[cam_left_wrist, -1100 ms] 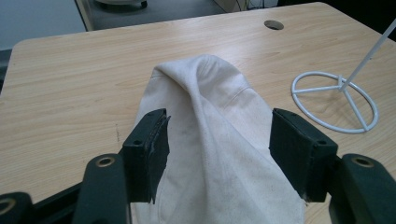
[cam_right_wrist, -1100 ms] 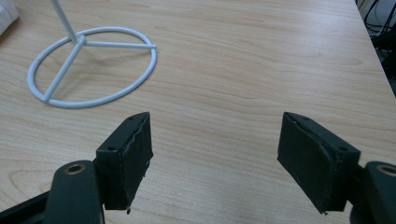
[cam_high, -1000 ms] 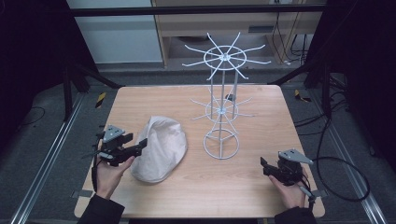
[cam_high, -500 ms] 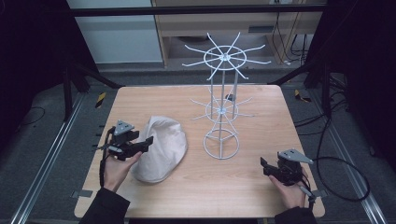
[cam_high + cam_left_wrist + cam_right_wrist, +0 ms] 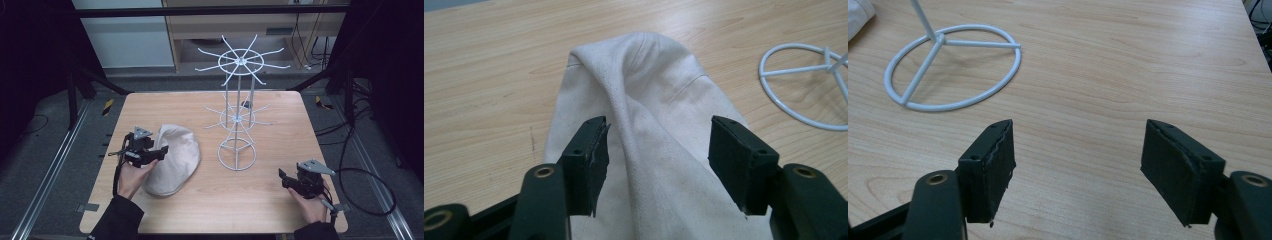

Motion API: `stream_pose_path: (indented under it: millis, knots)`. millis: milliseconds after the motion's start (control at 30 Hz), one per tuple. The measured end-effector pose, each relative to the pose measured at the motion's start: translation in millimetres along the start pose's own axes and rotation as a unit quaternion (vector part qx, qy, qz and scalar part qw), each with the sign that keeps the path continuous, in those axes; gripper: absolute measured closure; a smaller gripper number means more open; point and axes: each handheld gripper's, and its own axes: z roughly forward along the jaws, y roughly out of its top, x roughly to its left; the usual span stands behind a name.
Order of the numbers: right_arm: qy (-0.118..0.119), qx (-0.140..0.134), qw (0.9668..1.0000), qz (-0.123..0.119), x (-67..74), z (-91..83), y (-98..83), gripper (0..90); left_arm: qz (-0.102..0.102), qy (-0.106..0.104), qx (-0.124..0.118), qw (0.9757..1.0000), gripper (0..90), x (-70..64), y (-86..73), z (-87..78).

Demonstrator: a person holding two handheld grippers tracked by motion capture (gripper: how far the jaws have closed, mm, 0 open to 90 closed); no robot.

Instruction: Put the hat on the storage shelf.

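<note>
- A cream cloth cap point(image 5: 174, 160) lies on the wooden table point(image 5: 260, 200), left of the white wire rack point(image 5: 237, 115).
- The left gripper point(image 5: 656, 150) hangs over the cap's near end, jaws wide apart astride a raised fold, gripping nothing.
- The right gripper point(image 5: 1088, 160) rests wide open and empty over bare wood near the rack's ring base.
- Risk: closing on the fold alone may pinch a single layer, so the limp cap sags or slips free.
</note>
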Motion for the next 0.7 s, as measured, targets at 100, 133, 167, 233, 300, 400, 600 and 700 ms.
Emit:
stream_pose_path:
  millis: [100, 133, 167, 233, 300, 400, 600, 700]
  knots:
    - [0.001, 0.001, 1.0, 0.001, -0.3, 0.0, -0.1, 30.0, 0.002, 0.003, 0.009, 1.0, 43.7, 1.0, 0.7, 5.2]
    - [0.001, 0.001, 1.0, 0.001, -0.3, -0.1, -0.1, 30.1, 0.002, 0.004, 0.013, 0.9999, 43.7, 1.0, 0.7, 7.2]
    - [0.001, 0.001, 1.0, 0.001, -0.4, -0.2, -0.1, 30.1, 0.002, 0.008, 0.017, 0.9998, 44.1, 1.0, 0.6, 9.3]
    - [0.001, 0.0, 1.0, 0.002, -0.5, -0.2, 0.0, 30.2, 0.002, 0.01, 0.023, 0.9997, 45.9, 1.5, 0.0, 13.4]
    - [0.001, 0.002, 1.0, 0.001, -0.7, -0.2, -0.3, 30.3, 0.004, 0.011, 0.033, 0.9994, 47.5, 2.6, -0.6, 16.8]
    - [0.002, 0.003, 1.0, 0.001, -1.3, 0.1, -0.5, 30.5, 0.003, 0.01, 0.044, 0.999, 51.6, 4.5, -1.7, 21.6]
    - [0.006, 0.007, 1.0, 0.002, -0.1, 0.7, -0.4, 30.5, -0.008, 0.0, 0.055, 0.9985, 58.3, 8.6, -5.0, 28.6]
    - [0.006, 0.007, 1.0, -0.003, 0.2, 1.3, -0.4, 30.4, -0.012, -0.007, 0.061, 0.9981, 64.5, 9.9, -7.4, 32.0]
